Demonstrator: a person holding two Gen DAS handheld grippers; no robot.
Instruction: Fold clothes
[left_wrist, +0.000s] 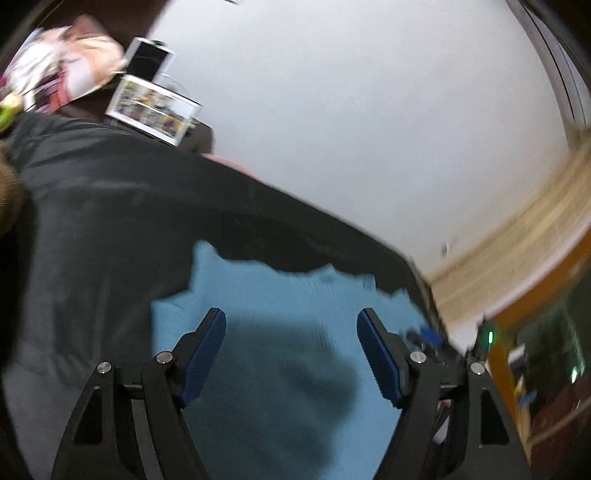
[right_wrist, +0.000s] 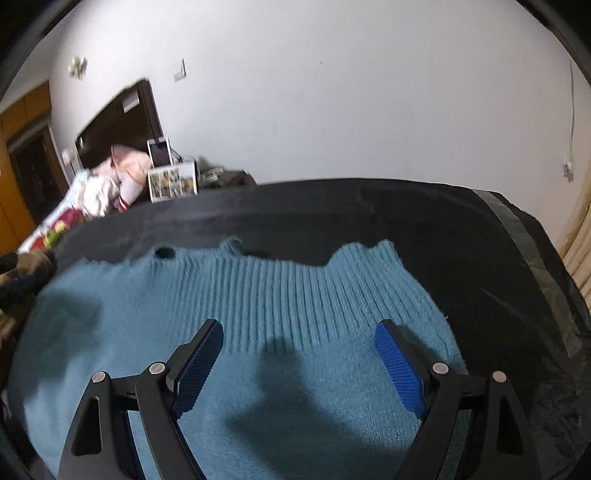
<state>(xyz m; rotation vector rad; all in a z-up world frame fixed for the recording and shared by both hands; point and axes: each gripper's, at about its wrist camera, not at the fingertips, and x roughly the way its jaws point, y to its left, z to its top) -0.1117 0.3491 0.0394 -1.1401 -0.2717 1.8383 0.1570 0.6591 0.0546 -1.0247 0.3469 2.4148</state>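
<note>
Left gripper (left_wrist: 291, 328) spread wide over light blue knit sweater (right_wrist: 258, 314), nothing between the pads. Right gripper (right_wrist: 299, 341) likewise spread, empty, above the ribbed hem. Sweater flat on black table cover (right_wrist: 424, 236). Camouflage sleeve (right_wrist: 26, 269) at the left edge. Beyond, photo box (right_wrist: 171, 182), heaped bedding (right_wrist: 107, 181), white wall (right_wrist: 332, 92).
</note>
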